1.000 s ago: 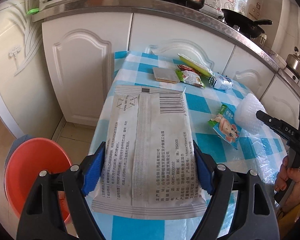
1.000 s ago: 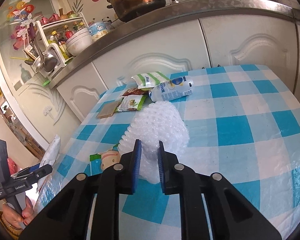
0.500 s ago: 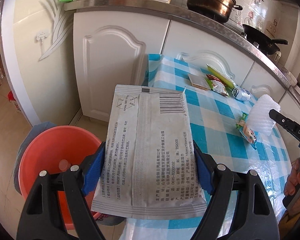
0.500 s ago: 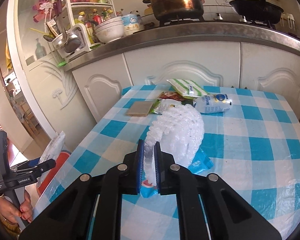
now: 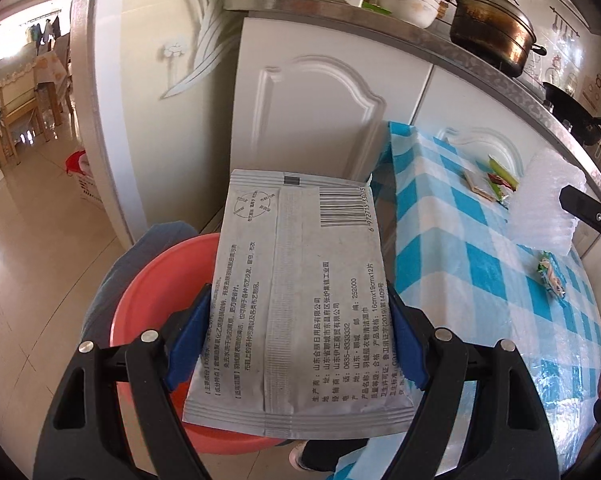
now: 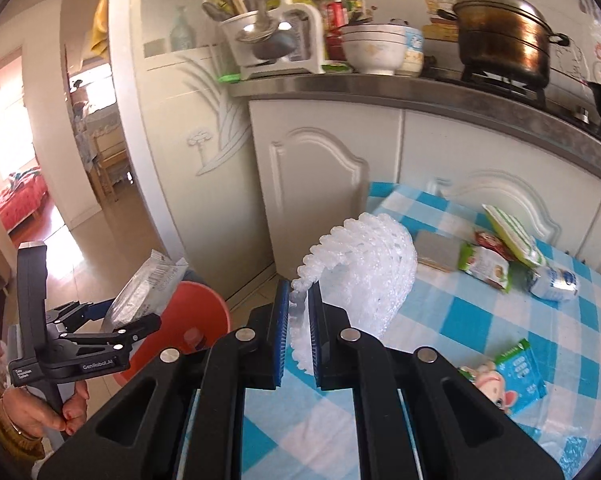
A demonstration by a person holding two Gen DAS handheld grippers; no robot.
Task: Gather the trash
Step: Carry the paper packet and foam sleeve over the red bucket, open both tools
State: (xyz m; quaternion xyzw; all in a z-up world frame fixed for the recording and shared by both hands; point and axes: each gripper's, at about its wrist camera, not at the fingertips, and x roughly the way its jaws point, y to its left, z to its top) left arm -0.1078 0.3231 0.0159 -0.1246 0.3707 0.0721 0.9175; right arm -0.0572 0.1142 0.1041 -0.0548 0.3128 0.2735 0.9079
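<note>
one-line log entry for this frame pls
left gripper: shut on wipes packet, over red basin | right gripper: shut on bubble wrap | table: wrappers left

The surface (image 6: 572, 344) wears a blue-and-white checked cloth and stands against white cabinet doors. On it, at about two o'clock in the right wrist view, lie a flat grey-brown packet (image 6: 436, 249), a small green-edged snack packet (image 6: 487, 265), a green-striped wrapper (image 6: 514, 235) and a white bottle with a blue label (image 6: 554, 282) — all close together. A blue cartoon-printed wrapper (image 6: 508, 378) lies apart at four o'clock. On the tiled floor (image 5: 32, 280), just off the surface's near corner, stands a red basin (image 5: 140, 300).
</note>
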